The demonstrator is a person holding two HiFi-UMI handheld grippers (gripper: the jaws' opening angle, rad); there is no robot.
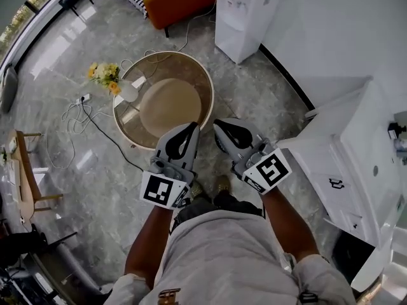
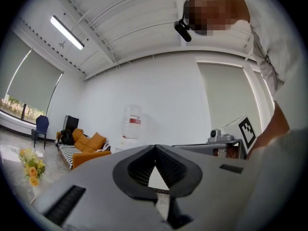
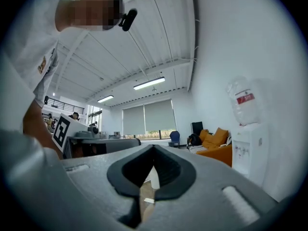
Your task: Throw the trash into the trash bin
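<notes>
Left tongs (image 1: pixel 194 126) hide the glass table's (image 1: pixel 166 54) near rim.

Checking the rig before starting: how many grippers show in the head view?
2. The left gripper at centre left and the right gripper beside it at centre right, both shut and empty; none looks hidden.

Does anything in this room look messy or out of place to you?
A bunch of yellow flowers sits on the bare floor beside the round glass table, not on it. Loose cables sprawl across the floor from a power strip, which looks like a tripping risk. Nothing looks spilled or broken.
</notes>
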